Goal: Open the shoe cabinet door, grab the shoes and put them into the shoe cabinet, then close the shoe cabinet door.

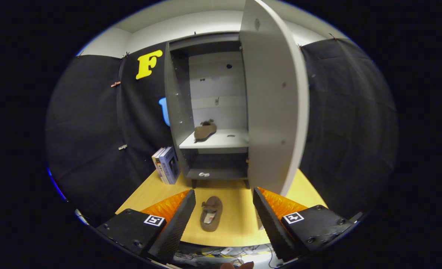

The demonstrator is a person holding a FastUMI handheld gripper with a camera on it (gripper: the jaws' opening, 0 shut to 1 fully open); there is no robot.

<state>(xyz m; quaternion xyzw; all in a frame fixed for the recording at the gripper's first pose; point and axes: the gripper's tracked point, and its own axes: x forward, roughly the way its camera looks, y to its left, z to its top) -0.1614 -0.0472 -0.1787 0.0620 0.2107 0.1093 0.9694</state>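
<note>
Shoe cabinet (pixel 209 112) stands upright at the far end of the worktop (pixel 239 220), against the black booth wall. Cabinet door (pixel 273 97) is swung wide open on the right side, its edge reaching toward the right finger. One shoe (pixel 205 130) already lies on the middle shelf (pixel 221 140). A small pale item sits on the lower shelf; too small to identify. Books (pixel 166 164) stand just left of the cabinet base.

Second shoe (pixel 210 213), a brown sandal, lies flat on the worktop in front of the cabinet, ahead of the gripper (pixel 224 215) and between its two fingers but touching neither. Jaws are spread wide, holding nothing.

Risks from here:
- Sandal is thin and flat; jaws closing from above may slide off the sole or catch only the strap, so it could dangle and drop on the way in.
- Open door stands close to the right finger; a wide approach could knock it and swing it partly shut.
- Shelf room is shared; careless placement could push the first shoe.
- Books near the base could be clipped on a leftward path.
</note>
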